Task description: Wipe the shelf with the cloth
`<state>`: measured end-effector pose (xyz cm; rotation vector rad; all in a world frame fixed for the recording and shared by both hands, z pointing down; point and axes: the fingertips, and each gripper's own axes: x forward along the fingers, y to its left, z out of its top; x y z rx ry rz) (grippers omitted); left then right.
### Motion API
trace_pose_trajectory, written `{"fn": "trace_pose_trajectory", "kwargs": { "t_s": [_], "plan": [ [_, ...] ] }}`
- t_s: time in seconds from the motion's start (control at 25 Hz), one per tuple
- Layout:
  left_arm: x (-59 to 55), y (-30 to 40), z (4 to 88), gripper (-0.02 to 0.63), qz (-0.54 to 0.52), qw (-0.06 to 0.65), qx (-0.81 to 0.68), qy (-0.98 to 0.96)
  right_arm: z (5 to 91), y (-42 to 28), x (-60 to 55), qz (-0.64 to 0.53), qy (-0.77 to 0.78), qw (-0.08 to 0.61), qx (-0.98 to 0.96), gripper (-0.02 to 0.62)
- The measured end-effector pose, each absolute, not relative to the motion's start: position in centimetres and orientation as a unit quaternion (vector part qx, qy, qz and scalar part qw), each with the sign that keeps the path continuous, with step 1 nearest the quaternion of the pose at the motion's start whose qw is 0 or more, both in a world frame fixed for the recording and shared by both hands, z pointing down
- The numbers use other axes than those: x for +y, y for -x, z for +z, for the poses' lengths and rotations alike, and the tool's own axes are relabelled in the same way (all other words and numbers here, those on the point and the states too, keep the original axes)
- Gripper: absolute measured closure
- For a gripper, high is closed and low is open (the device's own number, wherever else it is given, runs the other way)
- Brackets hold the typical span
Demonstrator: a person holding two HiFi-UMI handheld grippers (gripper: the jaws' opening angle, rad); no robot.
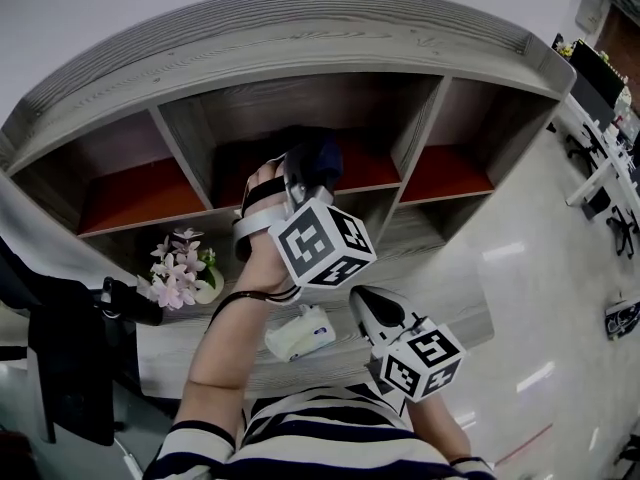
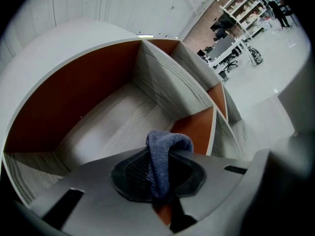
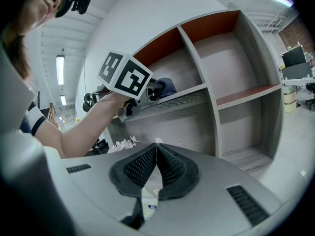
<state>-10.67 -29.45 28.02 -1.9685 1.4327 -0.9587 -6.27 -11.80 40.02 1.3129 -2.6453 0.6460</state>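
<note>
a big grey wooden shelf [image 1: 300, 38] stands in front of the person. it has open boxes with red-brown backs, three in the top row. the middle box [image 1: 380, 103] has the tip of the left tool [image 1: 305, 168] in it, and a dark blue cloth [image 1: 320, 156] with it. under the boxes, a wide lower board [image 1: 170, 353] of the shelf carries a little white vase [image 1: 209, 290] of pink and white flowers [image 1: 178, 268]. near the vase, a white thing [image 1: 300, 333] lies on its side.

the person's left arm [image 1: 225, 338] reaches up and forward. the left hand [image 1: 262, 218] grips the left tool, which is clenched on the cloth. the right tool [image 1: 372, 308] hangs low, close to the striped shirt [image 1: 320, 428], over the lower board. its two jaws are pressed together with nothing between them.

the left gripper view looks right into the box. there the cloth pokes out from between the black pads [image 2: 133, 173] as a folded lump over the pale wood floor. i cannot tell from there if it touches the wood. the right gripper view shows this from the side, which the other views do not. in it the cloth sits at the front edge of the box floor, and the marker cube [image 3: 125, 75] is on the near side of the hand.
</note>
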Motion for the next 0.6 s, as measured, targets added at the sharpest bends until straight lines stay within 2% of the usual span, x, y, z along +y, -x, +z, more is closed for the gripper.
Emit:
{"fn": "trace_pose_trajectory", "kwargs": {
  "t_s": [0.6],
  "plan": [
    [-28.7, 3.7, 28.2, 0.557, -0.324, 0.308, 0.443, 0.777, 40.4, 5.6, -11.4, 0.219, -0.443, 0.059, -0.867, 0.569]
  ]
}}
